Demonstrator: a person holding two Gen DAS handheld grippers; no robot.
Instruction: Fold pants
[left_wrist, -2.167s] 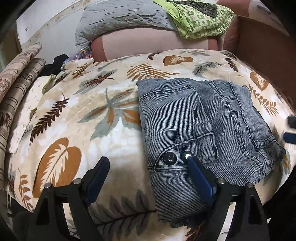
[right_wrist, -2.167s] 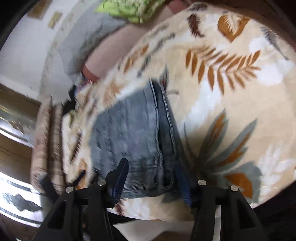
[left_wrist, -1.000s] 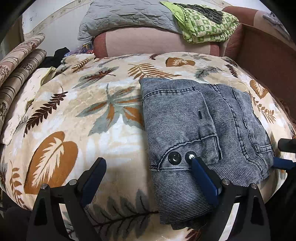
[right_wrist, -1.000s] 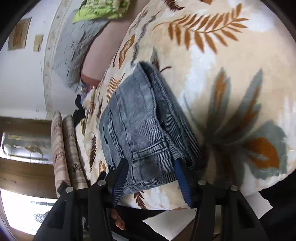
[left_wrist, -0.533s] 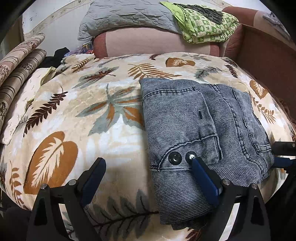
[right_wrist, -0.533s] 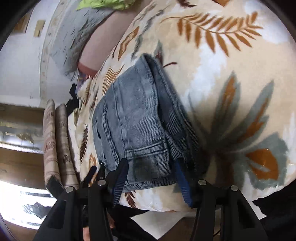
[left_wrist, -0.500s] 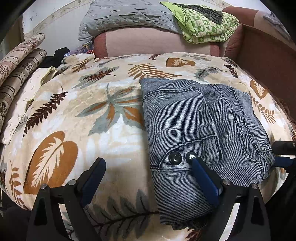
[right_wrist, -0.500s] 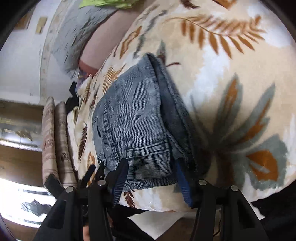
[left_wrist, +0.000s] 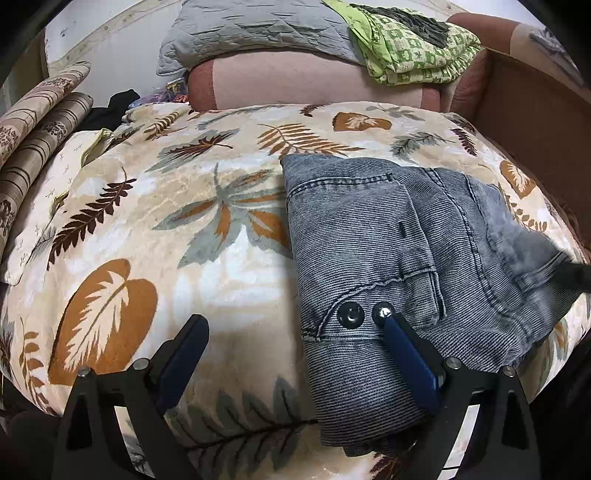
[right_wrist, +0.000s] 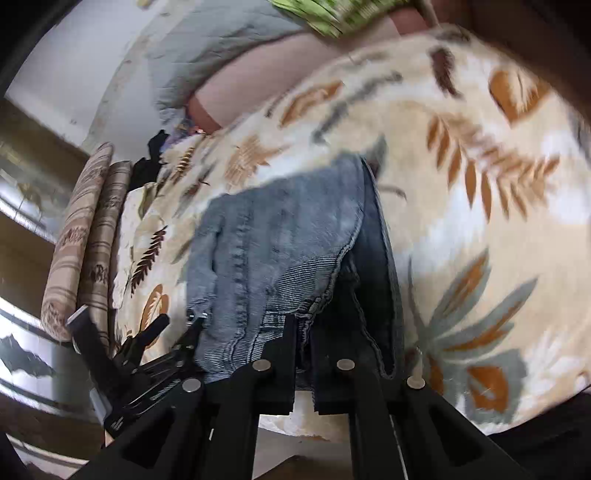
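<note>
At the far left edge of the bed lie two rolled patterned bolsters (left_wrist: 33, 122), and beside them spreads the cream blanket (left_wrist: 155, 229) printed with brown and grey leaves. The left gripper (left_wrist: 291, 332) hovers low over this blanket with its jaws spread wide and nothing between them; its left finger hangs over bare blanket, while its right blue fingertip (left_wrist: 397, 332) sits at the snap buttons on the waistband. To the right of centre lie the pants (left_wrist: 369, 236), grey-blue denim folded into a compact stack on the blanket. Behind them, a pink cushion (left_wrist: 295, 81) carries a grey quilt (left_wrist: 251, 33) and a green checked cloth (left_wrist: 413, 48). At the pants' right edge the right gripper (right_wrist: 303, 332) has its jaws pressed together on a fold of the denim, lifting that corner off the layers beneath; the cloth there is blurred in both views.
</note>
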